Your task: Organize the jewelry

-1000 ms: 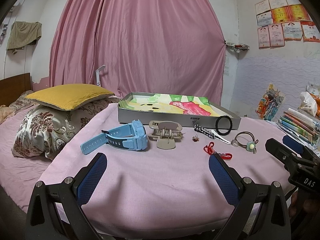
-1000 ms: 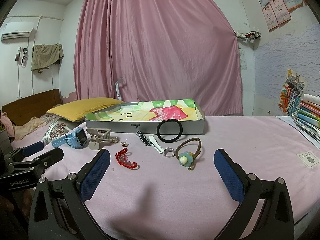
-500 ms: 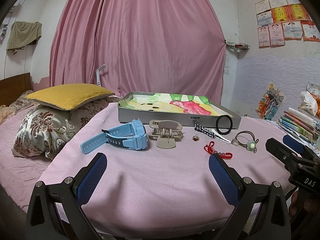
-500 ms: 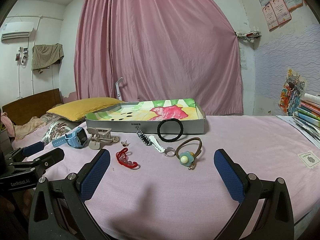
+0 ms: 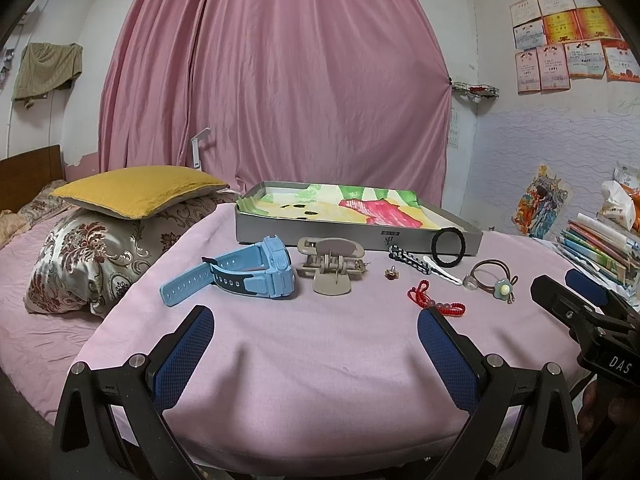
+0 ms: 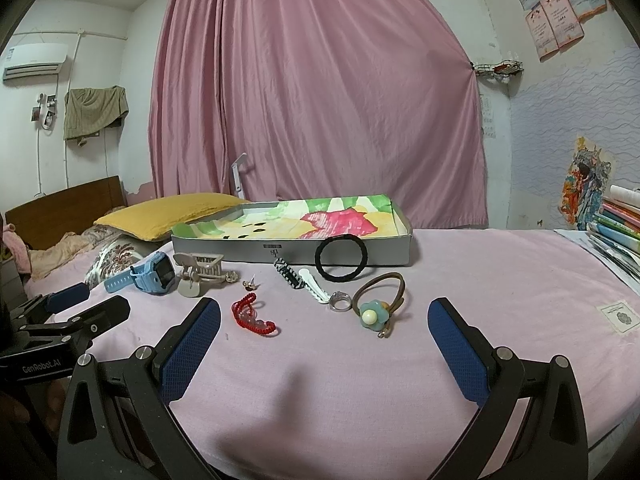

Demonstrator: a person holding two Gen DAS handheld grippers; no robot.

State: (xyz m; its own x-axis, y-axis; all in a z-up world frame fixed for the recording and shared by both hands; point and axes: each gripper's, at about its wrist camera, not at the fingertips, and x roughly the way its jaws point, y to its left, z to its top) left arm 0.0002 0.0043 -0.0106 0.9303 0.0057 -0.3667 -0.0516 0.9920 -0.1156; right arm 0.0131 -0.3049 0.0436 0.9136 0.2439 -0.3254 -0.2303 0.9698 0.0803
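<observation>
My left gripper (image 5: 314,330) hovers low over the pink cloth (image 5: 320,360), jaws spread wide with nothing between the blue pads. My right gripper (image 6: 324,324) is just as wide open and empty. Each camera catches only part of the other tool at its frame edge.

The jewelry lies in a loose row in front of the gray tray (image 5: 312,235), none of it inside. From the left: a blue watch (image 5: 256,274), a beige claw clip (image 5: 330,266), a tiny stud (image 5: 391,275) that may be an earring, too small to tell, and a red beaded bracelet (image 6: 252,314). A black-and-white clip (image 6: 289,274) overlaps a white one (image 6: 316,289), with a clear ring (image 6: 340,302) at its end. A black hair tie (image 6: 341,258) leans on the tray wall, and a brown tie with a flower (image 6: 378,300) lies near it. The tray's far interior is partly hidden by its front wall.
</observation>
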